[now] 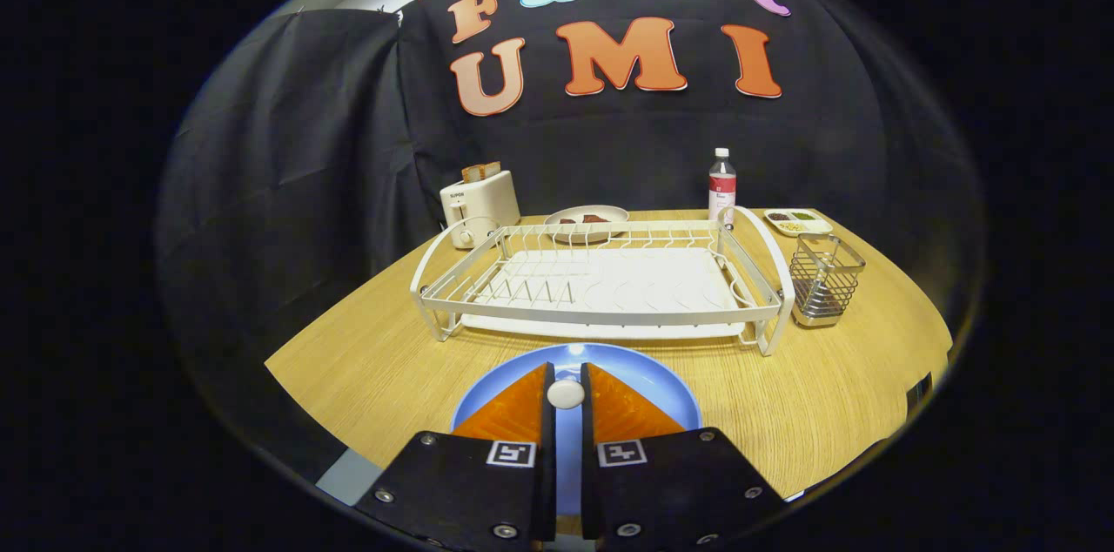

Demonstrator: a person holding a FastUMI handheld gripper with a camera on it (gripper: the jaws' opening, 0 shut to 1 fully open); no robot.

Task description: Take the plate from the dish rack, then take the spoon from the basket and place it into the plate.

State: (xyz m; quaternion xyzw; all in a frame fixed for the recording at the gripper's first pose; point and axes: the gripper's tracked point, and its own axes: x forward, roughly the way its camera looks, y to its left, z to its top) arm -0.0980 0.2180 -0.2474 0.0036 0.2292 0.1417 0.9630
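A: Going left to right along the counter, we see a toaster, a beige dish behind the dish rack, a bottle, a small tray and the wire basket.

B: The rack looks empty, and the blue plate lies flat on the counter just in front of it, right under the tool. So we judge the plate step done.

A: Then we are on the spoon. The tool's fingers are nearly closed, with a slim gap, and a small pale rounded thing sits clamped between their tips.

B: Probably the spoon, seen end-on, though from here we can't be sure. The basket shows no spoon that we can make out.

A: If so, we are over the plate, and the next move calls for lowering a little and releasing, so the spoon lands inside the rim rather than on the counter.
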